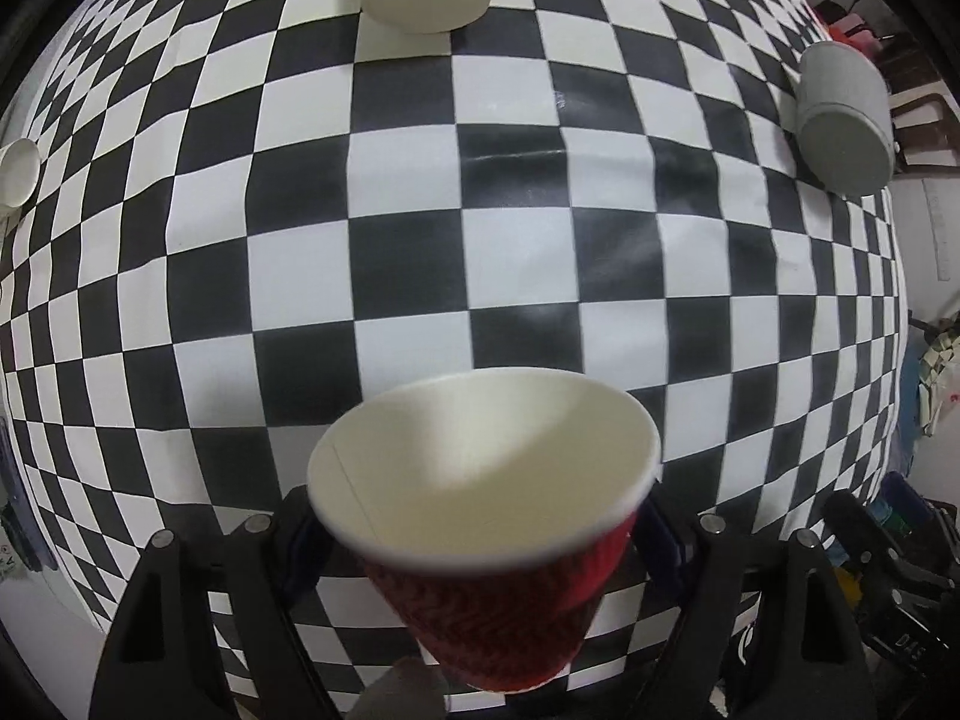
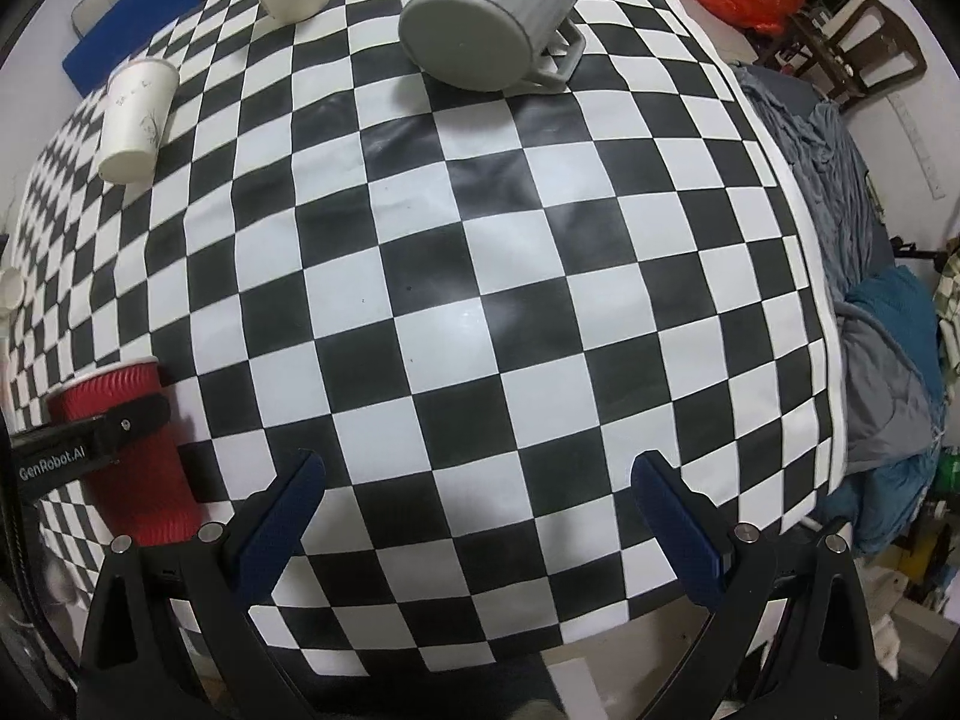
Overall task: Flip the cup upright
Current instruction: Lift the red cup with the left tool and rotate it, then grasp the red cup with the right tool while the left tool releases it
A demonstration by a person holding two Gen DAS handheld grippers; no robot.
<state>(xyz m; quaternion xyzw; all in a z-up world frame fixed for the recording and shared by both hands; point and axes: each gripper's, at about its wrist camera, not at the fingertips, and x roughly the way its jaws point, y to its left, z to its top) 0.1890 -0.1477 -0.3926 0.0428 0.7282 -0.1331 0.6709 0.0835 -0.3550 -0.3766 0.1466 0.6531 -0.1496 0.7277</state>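
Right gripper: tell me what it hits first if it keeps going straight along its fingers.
Probably nothing but the checkered tablecloth. The right gripper is open and empty, with bare cloth ahead. The grey mug lies far beyond, near that line; depth is unclear.

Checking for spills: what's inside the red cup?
The red cup, gripped by the left gripper, shows only bare white inner wall; its bottom is out of sight.

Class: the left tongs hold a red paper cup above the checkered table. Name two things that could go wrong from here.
1. The red cup is gripped across its soft ribbed wall by the left tongs; squeezing may crush it or let it slip.
2. It sits near the checkered table edge; a tilted set-down might topple it off.
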